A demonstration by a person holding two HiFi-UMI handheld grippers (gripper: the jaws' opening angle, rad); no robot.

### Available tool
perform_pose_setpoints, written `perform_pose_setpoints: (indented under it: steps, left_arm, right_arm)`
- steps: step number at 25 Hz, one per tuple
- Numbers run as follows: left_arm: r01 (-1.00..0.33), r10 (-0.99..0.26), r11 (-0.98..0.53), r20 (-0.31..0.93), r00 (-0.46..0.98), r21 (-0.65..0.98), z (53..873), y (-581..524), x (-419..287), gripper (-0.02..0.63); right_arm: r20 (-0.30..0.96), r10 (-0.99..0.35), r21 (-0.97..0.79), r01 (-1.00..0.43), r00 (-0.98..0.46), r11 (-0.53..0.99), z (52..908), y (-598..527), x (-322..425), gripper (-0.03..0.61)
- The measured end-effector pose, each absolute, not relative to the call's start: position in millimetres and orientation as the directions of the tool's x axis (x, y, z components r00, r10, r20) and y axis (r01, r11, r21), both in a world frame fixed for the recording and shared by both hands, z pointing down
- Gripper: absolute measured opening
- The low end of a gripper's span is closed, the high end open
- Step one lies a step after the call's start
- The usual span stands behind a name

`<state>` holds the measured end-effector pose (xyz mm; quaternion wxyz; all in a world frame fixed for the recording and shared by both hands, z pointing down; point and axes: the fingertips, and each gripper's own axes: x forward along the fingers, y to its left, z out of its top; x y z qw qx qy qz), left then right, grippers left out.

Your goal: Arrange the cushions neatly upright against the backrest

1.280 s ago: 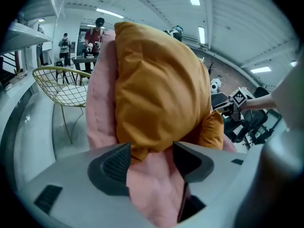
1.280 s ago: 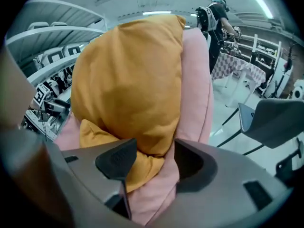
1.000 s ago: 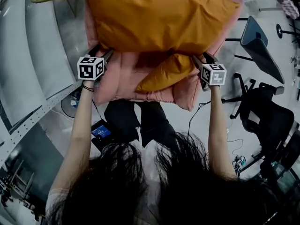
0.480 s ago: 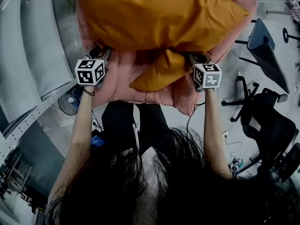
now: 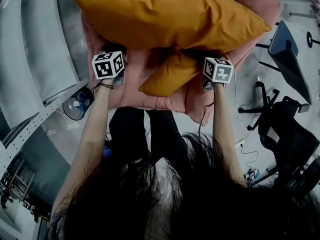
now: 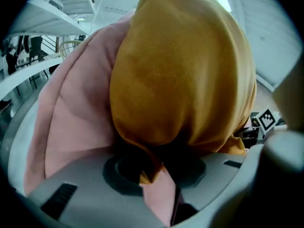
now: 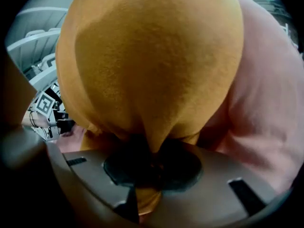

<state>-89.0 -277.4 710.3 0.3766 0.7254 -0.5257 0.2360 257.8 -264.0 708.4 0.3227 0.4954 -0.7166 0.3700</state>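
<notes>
Two cushions held aloft: plump, creased orange cushion (image 5: 170,14) lies over pink cushion (image 5: 132,86). Jaws of left gripper (image 6: 159,175), just closed in, pinch orange and pink fabric. Those of right gripper (image 7: 145,175), likewise, pinch orange fabric.

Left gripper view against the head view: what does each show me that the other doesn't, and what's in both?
Only the left gripper view: the left gripper's jaws, which have just been closing, pinching a corner of the orange cushion together with a fold of the pink padding. Only the head view: the person's forearms, an office chair and a small fan. Both: the orange cushion bulging against the pink padding.
</notes>
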Motion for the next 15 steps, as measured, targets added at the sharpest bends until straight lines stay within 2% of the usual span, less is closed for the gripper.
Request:
perform_pose_setpoints:
  steps: [7,15]
  left_arm:
    - [-0.933,-0.655,-0.210,0.667,0.356,0.291,701.9,-270.3,-93.0,0.130]
    - [-0.910,-0.637,-0.234,0.654,0.409,0.341,682.5,-244.3,-102.9,0.166]
  right_arm:
    - [0.754,-0.593,-0.196,-0.958,-0.283,0.208,702.8,-255.2,264.2,0.086]
    - [0.794,-0.558,-0.130,-0.964,-0.242,0.232,678.3,-228.5,282.9,0.108]
